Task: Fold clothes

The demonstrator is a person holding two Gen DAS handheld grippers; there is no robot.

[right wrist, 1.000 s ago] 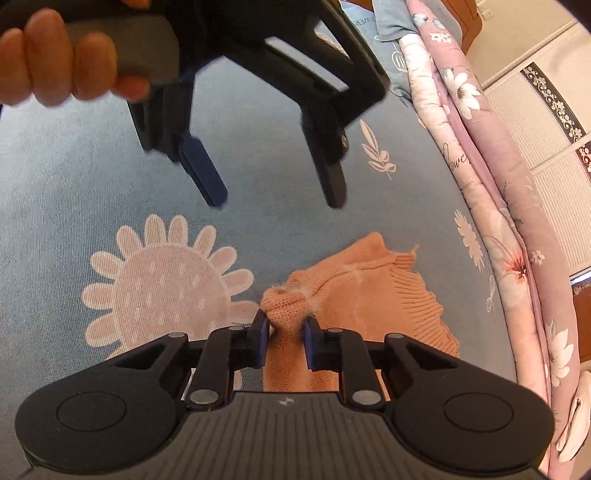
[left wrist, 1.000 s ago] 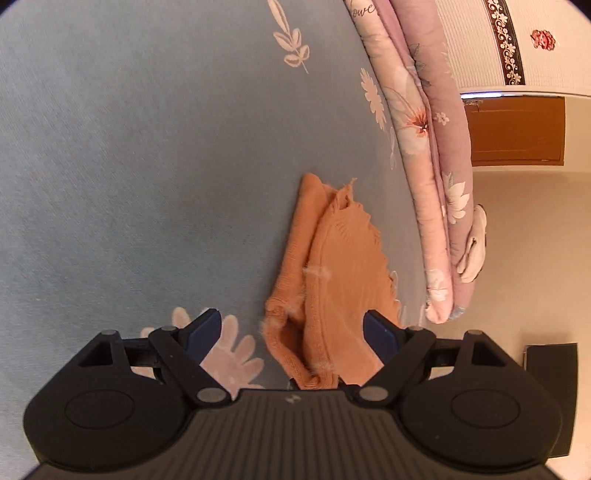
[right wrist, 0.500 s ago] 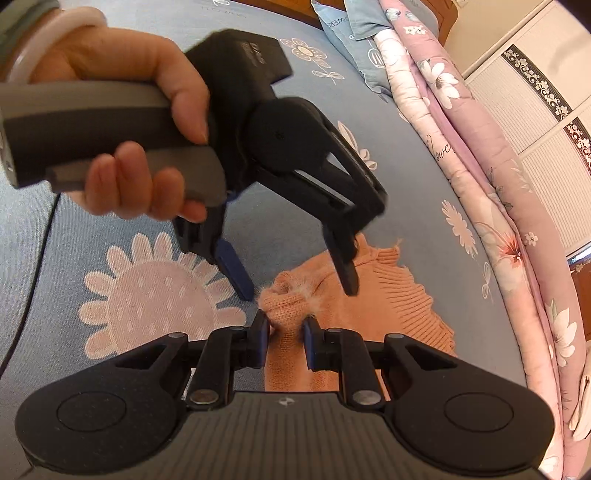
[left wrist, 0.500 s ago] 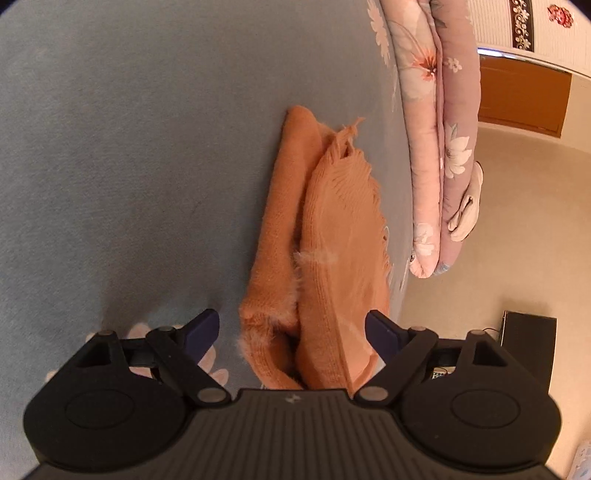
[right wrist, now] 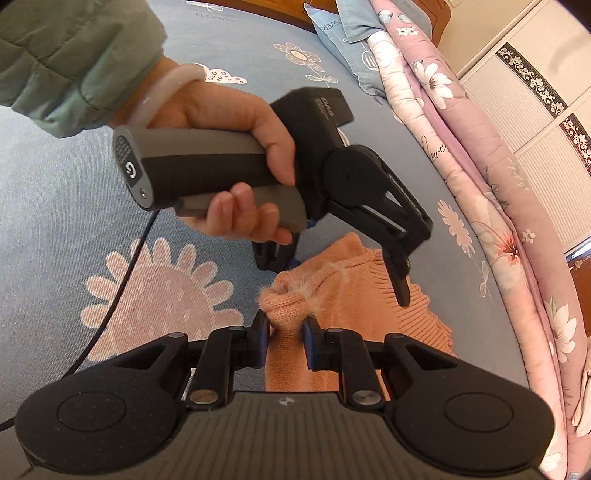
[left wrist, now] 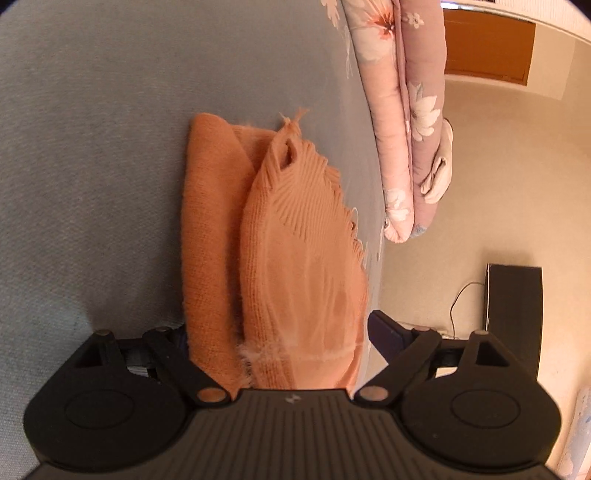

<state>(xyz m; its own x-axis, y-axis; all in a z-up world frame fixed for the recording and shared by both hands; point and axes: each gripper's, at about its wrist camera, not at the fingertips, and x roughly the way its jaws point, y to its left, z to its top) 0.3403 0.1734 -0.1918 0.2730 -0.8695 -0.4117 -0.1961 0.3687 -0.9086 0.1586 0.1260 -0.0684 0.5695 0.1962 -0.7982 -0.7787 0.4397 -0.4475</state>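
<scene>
An orange knit sweater [left wrist: 295, 240] lies bunched and partly folded on the blue flowered bed sheet [left wrist: 92, 166], close to the bed's edge. My left gripper [left wrist: 280, 328] is open wide and straddles the sweater's near end; cloth hides its left finger and the pads do not press. In the right wrist view a hand holds the left gripper [right wrist: 340, 277] just above the sweater [right wrist: 354, 295], one finger on each side of it. My right gripper [right wrist: 287, 328] is shut on a fuzzy bunched corner of the sweater.
A rolled pink floral quilt [right wrist: 480, 177] runs along the bed's right side, with pillows [right wrist: 343, 26] at the far end. Beyond the edge are beige floor, a black box [left wrist: 513, 314] with a cable, and a wardrobe [right wrist: 535, 92]. A green sleeve [right wrist: 74, 55] crosses top left.
The left gripper came down and in over the sweater, from hovering above it to straddling its near end. The right gripper kept its grip and barely moved.
</scene>
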